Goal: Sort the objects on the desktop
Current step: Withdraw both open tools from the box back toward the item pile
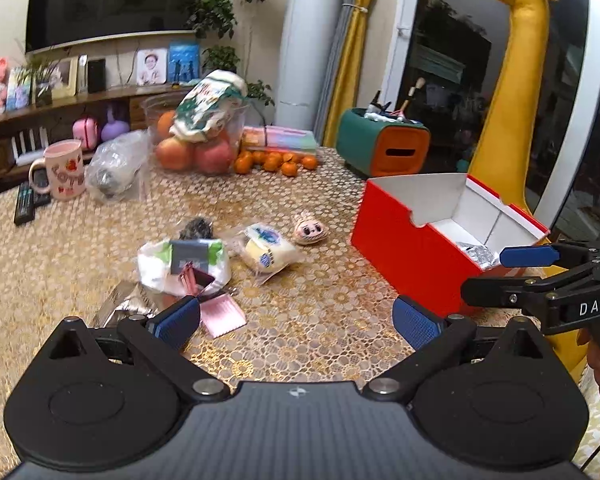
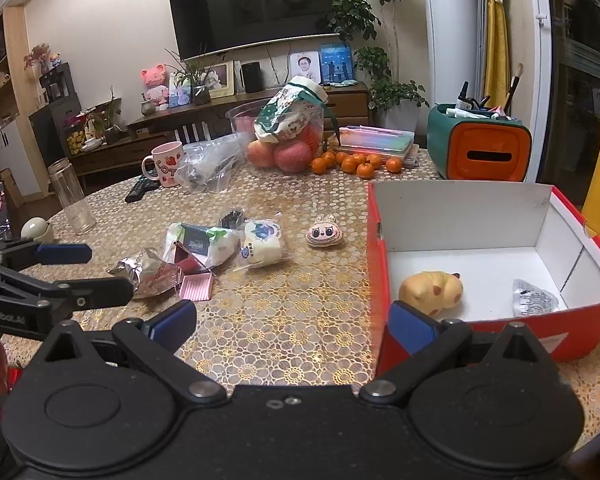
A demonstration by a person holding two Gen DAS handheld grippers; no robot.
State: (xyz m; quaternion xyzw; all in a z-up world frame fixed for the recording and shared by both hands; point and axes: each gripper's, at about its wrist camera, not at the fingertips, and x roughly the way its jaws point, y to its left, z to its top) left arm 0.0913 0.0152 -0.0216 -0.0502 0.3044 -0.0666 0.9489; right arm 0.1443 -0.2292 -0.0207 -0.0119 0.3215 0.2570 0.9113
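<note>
A red box (image 2: pixel 380 240) with a white inside stands on the right of the table; it also shows in the left wrist view (image 1: pixel 400 240). In it lie a yellow spotted plush (image 2: pixel 432 286) and a silver packet (image 2: pixel 534 298). On the table lie a wrapped bun (image 2: pixel 262 242), a small bunny-face toy (image 2: pixel 325 233), a white-green packet (image 2: pixel 198 242), a pink comb-like piece (image 2: pixel 197 286) and a foil wrapper (image 2: pixel 148 270). My left gripper (image 1: pixel 296 318) is open and empty, above the table near the pink piece (image 1: pixel 222 318). My right gripper (image 2: pixel 292 320) is open and empty, at the box's near left corner.
A pink mug (image 2: pixel 165 162), plastic bag (image 2: pixel 208 168), fruit bowl with apples (image 2: pixel 284 148), tangerines (image 2: pixel 356 164), a stack of books (image 2: pixel 376 142) and a green-orange holder (image 2: pixel 480 144) line the far side. A glass jar (image 2: pixel 72 196) and remote (image 2: pixel 140 188) stand left.
</note>
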